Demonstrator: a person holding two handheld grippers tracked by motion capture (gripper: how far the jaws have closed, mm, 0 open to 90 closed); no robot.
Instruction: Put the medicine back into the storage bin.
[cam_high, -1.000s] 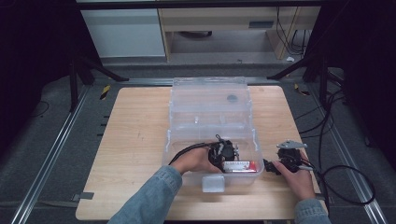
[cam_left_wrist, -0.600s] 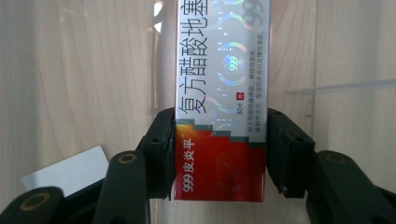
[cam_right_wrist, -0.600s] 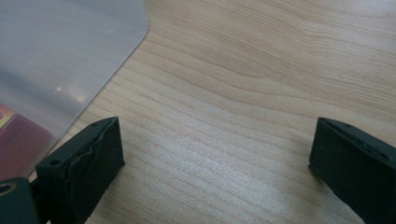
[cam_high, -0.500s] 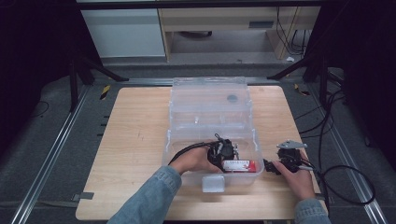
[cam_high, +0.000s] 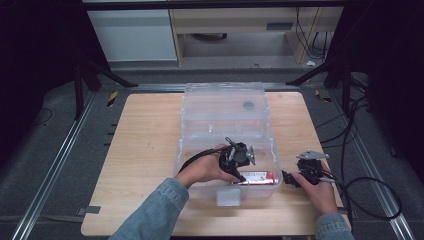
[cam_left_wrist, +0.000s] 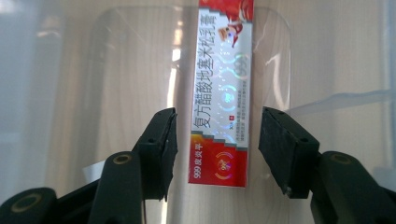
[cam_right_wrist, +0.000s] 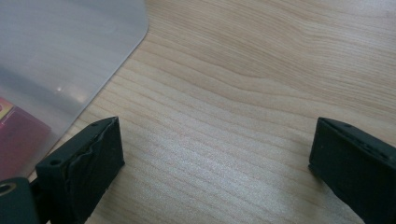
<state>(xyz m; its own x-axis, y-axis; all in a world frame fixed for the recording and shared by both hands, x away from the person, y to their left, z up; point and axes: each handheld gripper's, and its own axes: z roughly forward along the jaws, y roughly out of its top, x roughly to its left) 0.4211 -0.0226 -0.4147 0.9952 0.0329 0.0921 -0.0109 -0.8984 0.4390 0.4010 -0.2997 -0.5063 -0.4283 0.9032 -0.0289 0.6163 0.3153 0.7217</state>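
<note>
A clear plastic storage box (cam_high: 224, 114) stands open mid-table with its lid tilted back. A long red and white carton (cam_high: 257, 177) with printed characters lies flat on the box floor near the front wall. My left gripper (cam_high: 243, 172) reaches down into the box just above the carton. In the left gripper view the carton (cam_left_wrist: 224, 88) lies between the spread jaws, untouched, and that gripper (cam_left_wrist: 218, 154) is open. My right gripper (cam_high: 286, 179) rests on the table outside the box's right wall, open, with bare wood between its jaws (cam_right_wrist: 215, 163).
The box's frosted corner (cam_right_wrist: 65, 60) shows at the left of the right gripper view. Its front latch (cam_high: 228, 197) faces the person. The wooden table (cam_high: 145, 135) has free surface left and right of the box. Cables (cam_high: 367, 185) trail off the right edge.
</note>
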